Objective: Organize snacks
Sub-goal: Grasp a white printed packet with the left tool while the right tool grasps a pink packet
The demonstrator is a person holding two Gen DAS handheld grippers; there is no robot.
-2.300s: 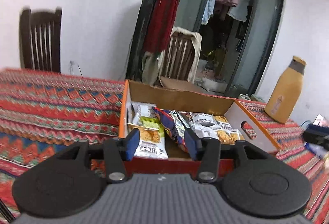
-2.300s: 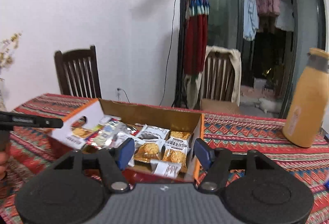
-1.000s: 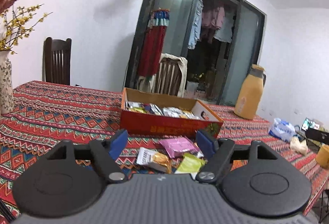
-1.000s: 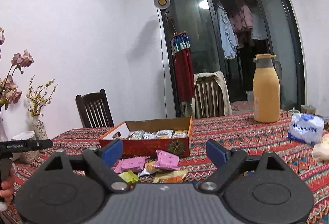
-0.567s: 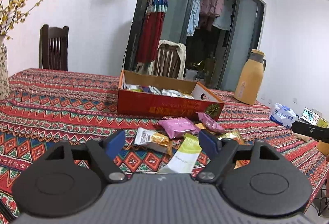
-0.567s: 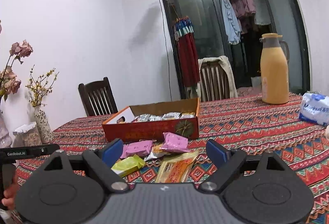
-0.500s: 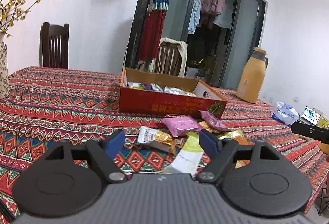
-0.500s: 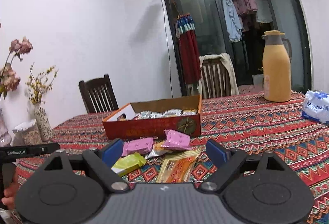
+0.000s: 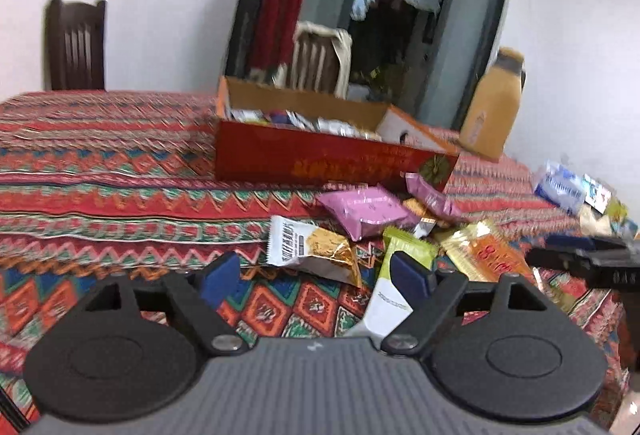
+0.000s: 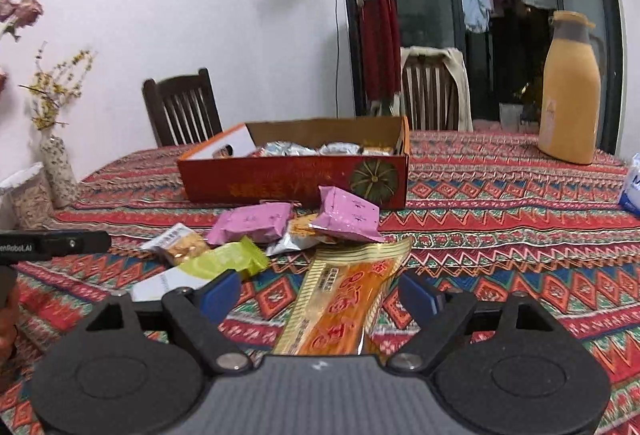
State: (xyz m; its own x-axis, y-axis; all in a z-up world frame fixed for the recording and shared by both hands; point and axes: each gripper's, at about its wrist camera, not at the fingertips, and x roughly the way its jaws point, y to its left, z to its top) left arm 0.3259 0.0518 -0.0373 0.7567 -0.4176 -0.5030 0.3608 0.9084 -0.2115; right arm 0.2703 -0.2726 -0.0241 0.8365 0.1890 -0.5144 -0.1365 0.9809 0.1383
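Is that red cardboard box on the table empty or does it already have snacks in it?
Partly filled. The red box has no lid on, and several wrapped snack packets show above its front wall; how deep they lie cannot be told.

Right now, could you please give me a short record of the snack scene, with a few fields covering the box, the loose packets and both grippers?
box: red cardboard box, open-topped, holding wrapped snacks
loose packets: two pink packets, long orange-and-gold packet, green packet, white-and-gold packet, all on the patterned tablecloth in front of the box
left gripper: opening, nothing gripped
right gripper: closing, orange-and-gold packet lies between the jaws, pads not on it
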